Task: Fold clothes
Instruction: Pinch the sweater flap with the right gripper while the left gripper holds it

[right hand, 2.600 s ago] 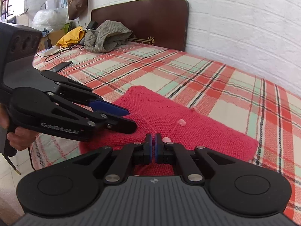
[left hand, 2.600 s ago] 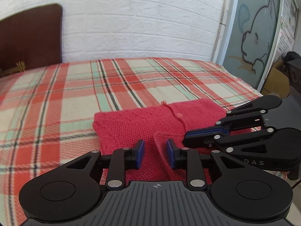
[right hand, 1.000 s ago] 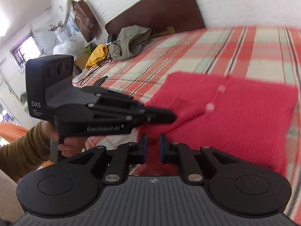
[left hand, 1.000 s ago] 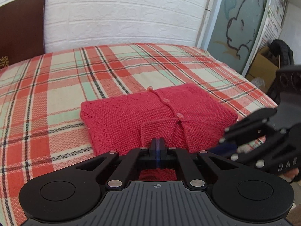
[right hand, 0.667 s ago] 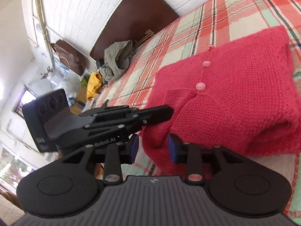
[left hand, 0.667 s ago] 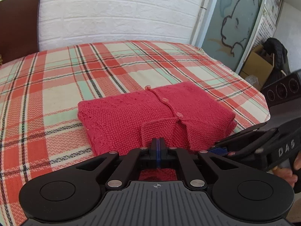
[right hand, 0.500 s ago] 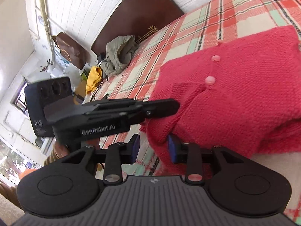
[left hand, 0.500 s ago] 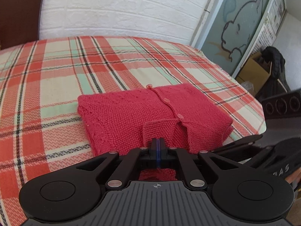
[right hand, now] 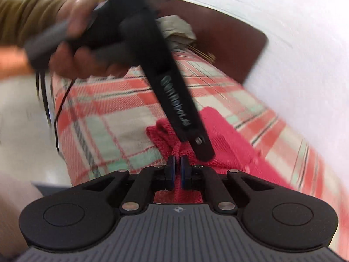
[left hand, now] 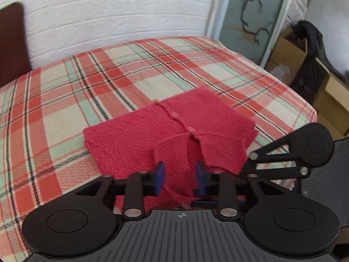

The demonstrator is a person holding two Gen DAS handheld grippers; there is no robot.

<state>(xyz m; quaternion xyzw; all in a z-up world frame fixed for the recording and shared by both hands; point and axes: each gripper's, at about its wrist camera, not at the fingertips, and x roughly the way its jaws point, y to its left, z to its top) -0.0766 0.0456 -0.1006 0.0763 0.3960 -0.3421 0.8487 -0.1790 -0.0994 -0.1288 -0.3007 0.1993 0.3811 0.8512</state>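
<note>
White brick wall behind, and below it the plaid bedspread (left hand: 65,113) covers the bed. Near its front edge the red knitted cardigan (left hand: 139,137) lies as a squared, buttoned bundle, collar end toward the grippers.

On the left, the left gripper (left hand: 179,180) stands with its blue pads spread apart, the collar flap lying between them but not pinched. Half a second ago those pads were clamped together on that flap, so it has let go. To its right, the right gripper (right hand: 176,172) has its pads drawn in on a ridge of the red knit at the near edge; half a second ago they stood wide. The right wrist view is smeared with motion.

My guess is a hand-over of the collar edge during a late tidy or a further fold. Next would call for the right to carry that edge without dragging the bundle askew.
</note>
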